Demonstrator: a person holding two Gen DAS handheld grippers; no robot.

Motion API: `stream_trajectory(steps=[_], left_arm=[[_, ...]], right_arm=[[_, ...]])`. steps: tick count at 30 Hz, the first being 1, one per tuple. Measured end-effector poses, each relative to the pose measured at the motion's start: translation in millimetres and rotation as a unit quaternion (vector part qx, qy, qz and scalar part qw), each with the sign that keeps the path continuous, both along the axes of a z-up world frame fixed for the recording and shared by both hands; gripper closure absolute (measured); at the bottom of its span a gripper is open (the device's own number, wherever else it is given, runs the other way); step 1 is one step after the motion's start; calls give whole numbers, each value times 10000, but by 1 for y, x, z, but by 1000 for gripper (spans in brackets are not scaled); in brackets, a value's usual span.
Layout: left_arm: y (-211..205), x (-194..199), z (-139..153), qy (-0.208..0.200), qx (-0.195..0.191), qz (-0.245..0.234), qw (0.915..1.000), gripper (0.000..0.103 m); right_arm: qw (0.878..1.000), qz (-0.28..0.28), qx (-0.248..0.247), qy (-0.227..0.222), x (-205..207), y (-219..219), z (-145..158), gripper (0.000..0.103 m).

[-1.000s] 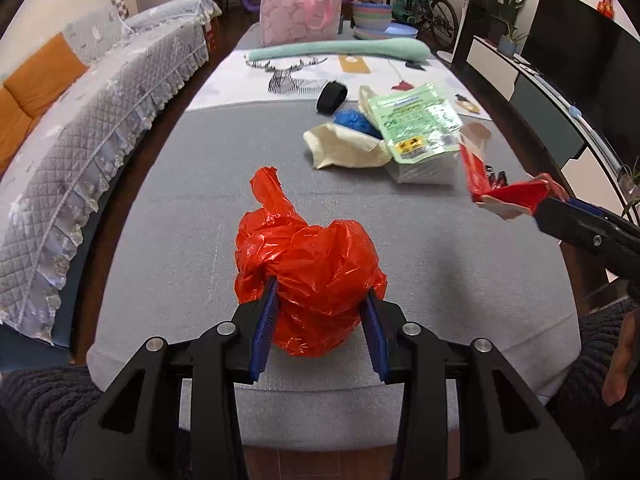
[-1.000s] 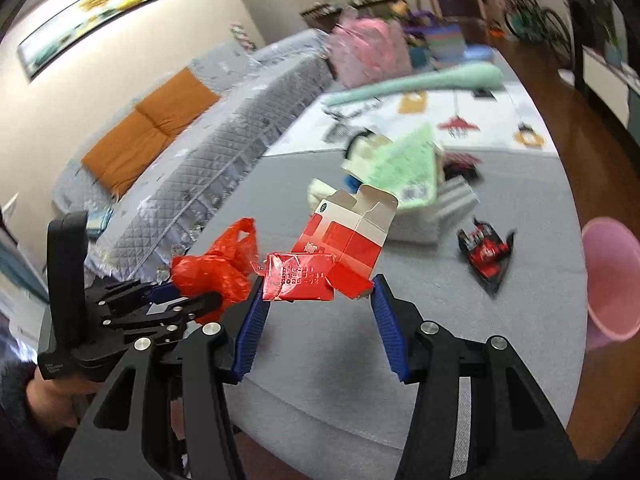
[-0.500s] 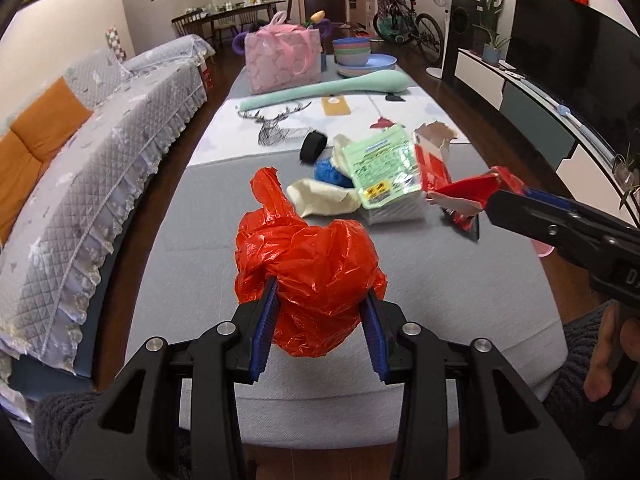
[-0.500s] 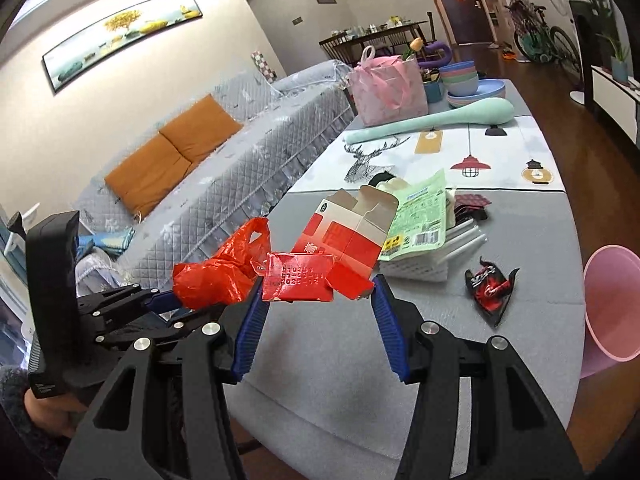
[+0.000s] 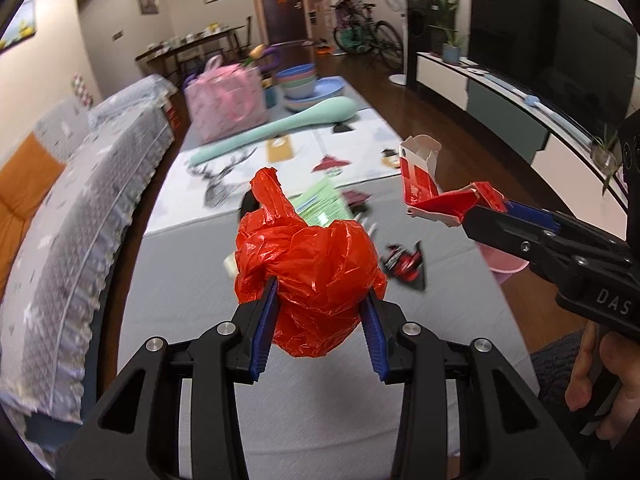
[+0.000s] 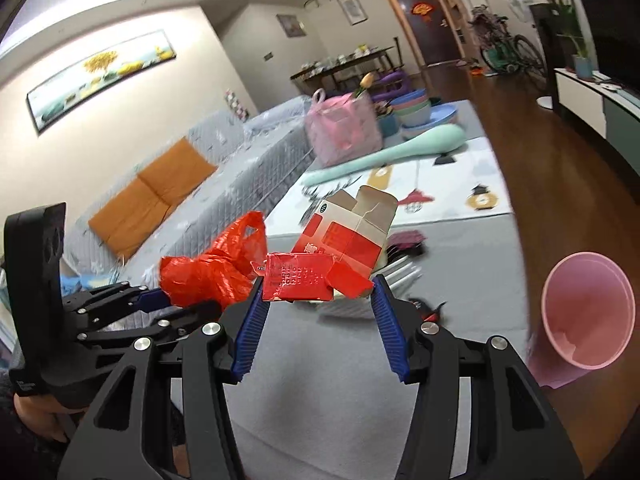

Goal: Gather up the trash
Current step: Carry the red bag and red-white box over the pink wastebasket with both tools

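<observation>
My left gripper is shut on a crumpled red plastic bag and holds it above the grey table. The bag also shows in the right wrist view. My right gripper is shut on an open red and white carton, also lifted; it shows at the right of the left wrist view. A pink trash bin stands on the floor by the table's right side. A red and black wrapper and a green packet lie on the table.
A pink bag, stacked bowls and a long mint cushion sit at the table's far end. A grey sofa runs along the left. A TV unit lines the right.
Both grippers have risen and tilted up with their loads, and the table items have sunk lower in view. The pink bin is now larger and nearer in the right wrist view.
</observation>
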State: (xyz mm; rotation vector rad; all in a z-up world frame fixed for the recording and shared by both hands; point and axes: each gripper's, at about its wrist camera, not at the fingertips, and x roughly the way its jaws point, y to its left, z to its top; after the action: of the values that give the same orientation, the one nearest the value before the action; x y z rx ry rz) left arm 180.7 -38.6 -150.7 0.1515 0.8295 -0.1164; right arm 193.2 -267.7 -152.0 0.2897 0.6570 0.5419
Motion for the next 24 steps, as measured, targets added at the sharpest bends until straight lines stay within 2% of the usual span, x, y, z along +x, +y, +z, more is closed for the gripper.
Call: stream_trajectory(steps=[11, 20, 24], left_arm=[[-74, 49, 14, -145, -7, -593, 9981, 64], [-143, 83, 7, -85, -112, -1149, 9933, 64], [-175, 95, 5, -127, -224, -1392, 9899, 64]], right_arm=[[9975, -685, 118, -86, 19, -78, 3, 50], [9919, -1243, 244, 122, 42, -148, -6, 51], [9897, -1430, 44, -66, 48, -173, -1, 51]])
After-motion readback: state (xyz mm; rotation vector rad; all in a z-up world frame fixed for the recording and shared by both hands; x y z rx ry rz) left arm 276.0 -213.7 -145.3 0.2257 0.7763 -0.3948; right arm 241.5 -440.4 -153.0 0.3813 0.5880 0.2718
